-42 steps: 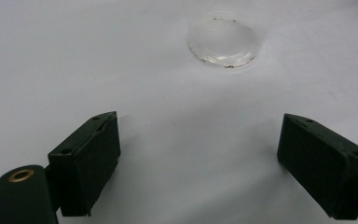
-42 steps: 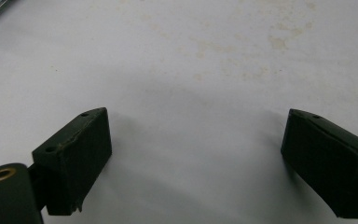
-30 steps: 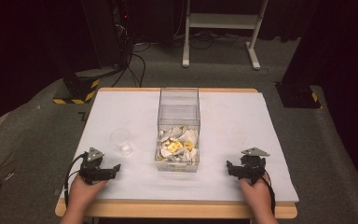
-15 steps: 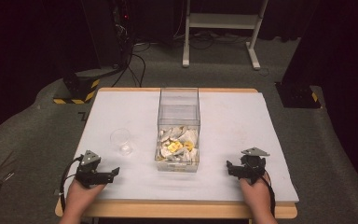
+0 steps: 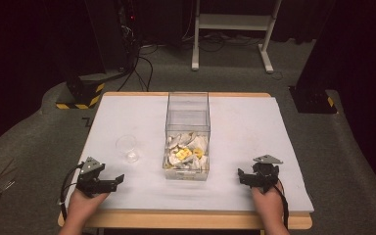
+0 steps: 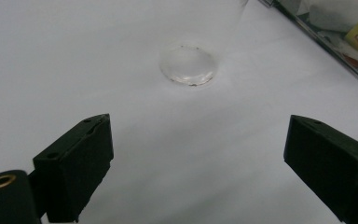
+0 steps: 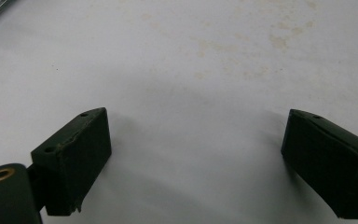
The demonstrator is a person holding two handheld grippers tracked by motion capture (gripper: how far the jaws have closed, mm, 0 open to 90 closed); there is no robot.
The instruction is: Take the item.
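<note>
Currently the left gripper sits near the table's front-left corner, jaws spread wide with nothing between them after just opening, aimed at the clear plastic cup standing upright just ahead, apart from it. Clear bin of tea bags stands mid-table, just right of the cup. Right gripper rests near the front-right edge, jaws also wide, empty, over bare stained white surface.
</note>
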